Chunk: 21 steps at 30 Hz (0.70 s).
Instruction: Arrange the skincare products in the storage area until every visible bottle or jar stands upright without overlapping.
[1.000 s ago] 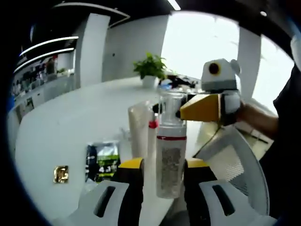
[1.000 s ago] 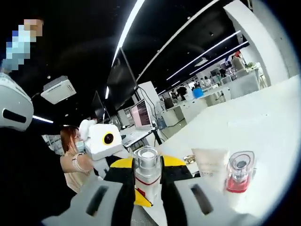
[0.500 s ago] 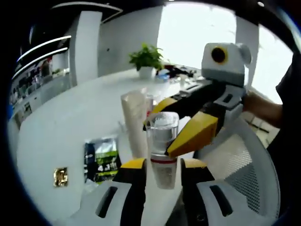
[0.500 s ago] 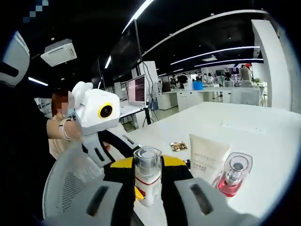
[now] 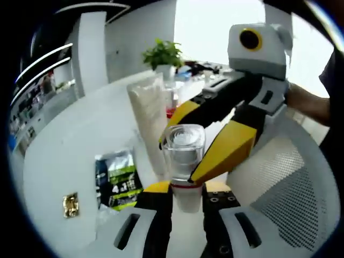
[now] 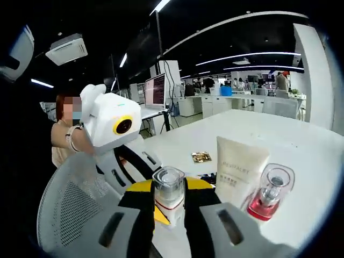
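Between both pairs of jaws we find the pump bottle (image 5: 184,161), a frosted white cylinder with a red band and a clear, glassy cap, upright at the near edge of the white table (image 5: 80,140). The left gripper (image 5: 181,194) pinches its lower body; the right gripper (image 5: 215,145), narrowed to the bottle's width, grips it just under the cap. Beside it stand a matte cream tube (image 6: 238,172) and a clear-capped red bottle (image 6: 271,194). Further out lie a glossy green-and-black sachet (image 5: 116,178) and a gold foil packet (image 5: 70,204). Against half a second ago, we note the bottle nearer and seen more from above.
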Tool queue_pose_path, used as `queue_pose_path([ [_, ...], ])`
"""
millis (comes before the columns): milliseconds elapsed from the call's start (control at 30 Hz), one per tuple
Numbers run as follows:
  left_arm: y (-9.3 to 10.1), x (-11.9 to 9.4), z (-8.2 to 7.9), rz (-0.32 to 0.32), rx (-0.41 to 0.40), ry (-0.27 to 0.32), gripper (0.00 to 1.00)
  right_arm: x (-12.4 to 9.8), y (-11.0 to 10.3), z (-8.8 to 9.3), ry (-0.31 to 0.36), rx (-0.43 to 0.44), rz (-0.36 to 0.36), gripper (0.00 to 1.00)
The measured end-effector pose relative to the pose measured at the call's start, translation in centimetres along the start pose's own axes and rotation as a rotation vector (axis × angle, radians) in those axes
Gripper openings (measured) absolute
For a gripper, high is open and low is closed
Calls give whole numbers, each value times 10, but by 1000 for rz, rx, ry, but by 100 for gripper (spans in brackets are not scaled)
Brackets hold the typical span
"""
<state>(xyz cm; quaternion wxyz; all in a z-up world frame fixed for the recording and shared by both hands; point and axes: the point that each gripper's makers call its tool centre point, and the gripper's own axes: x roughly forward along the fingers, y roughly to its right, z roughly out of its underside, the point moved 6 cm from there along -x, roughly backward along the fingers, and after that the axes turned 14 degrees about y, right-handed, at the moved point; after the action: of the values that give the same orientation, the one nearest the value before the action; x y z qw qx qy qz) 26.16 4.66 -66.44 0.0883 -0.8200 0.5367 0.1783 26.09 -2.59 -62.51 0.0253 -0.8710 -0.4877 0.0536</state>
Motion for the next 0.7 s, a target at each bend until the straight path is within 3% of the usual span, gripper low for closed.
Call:
queue_pose_path([
  [133, -3, 7, 8, 3, -22, -6, 16, 1, 4, 9, -30, -15, 4, 19],
  [700, -10, 23, 26, 18, 26, -43, 16, 3, 9, 28, -112, -67, 19, 19],
])
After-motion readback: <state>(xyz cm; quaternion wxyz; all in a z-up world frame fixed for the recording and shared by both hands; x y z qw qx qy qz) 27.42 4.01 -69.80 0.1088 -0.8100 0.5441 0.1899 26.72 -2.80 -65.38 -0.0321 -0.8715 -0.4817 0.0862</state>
